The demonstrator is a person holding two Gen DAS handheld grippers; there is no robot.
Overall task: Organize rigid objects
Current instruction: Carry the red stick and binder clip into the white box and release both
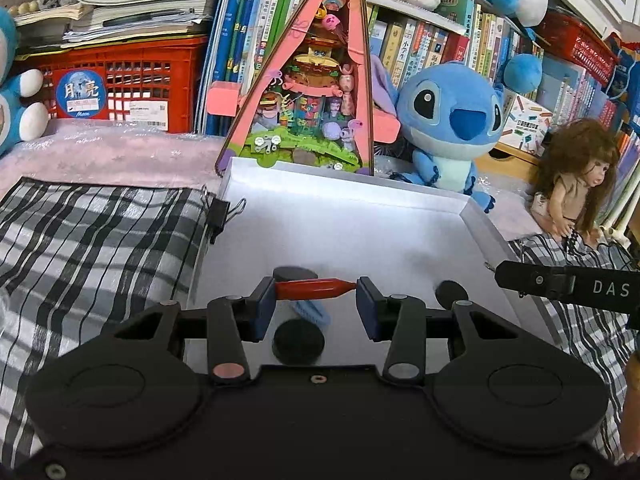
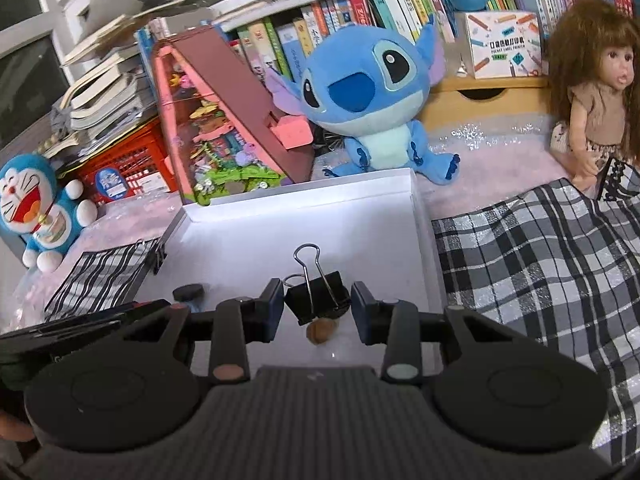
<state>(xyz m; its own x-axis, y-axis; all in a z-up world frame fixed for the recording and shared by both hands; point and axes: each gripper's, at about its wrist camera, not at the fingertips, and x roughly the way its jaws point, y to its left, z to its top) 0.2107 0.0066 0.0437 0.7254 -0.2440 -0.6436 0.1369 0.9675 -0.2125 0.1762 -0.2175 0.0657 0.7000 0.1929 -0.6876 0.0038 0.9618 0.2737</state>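
Note:
A white tray (image 1: 344,200) lies on the bed. My left gripper (image 1: 316,298) is shut on a red pen-like piece (image 1: 314,289), held crosswise by its ends above the tray. Below it lie a blue ridged piece (image 1: 314,313) and three black discs: one (image 1: 298,342) near, one (image 1: 294,273) behind the pen, one (image 1: 451,291) to the right. My right gripper (image 2: 316,306) is over the same tray (image 2: 360,216). Its jaws stand a little apart around a black binder clip (image 2: 316,298), touching on the left, with a small gap on the right. A brown nut-like piece (image 2: 320,332) lies under it.
Checked cloths lie either side of the tray (image 1: 92,240) (image 2: 540,256); a binder clip (image 1: 220,216) grips the left one. Behind stand a pink triangular diorama (image 1: 312,92), a Stitch plush (image 1: 452,120), a doll (image 1: 576,184), a red crate (image 1: 120,84), a Doraemon plush (image 2: 36,208) and books.

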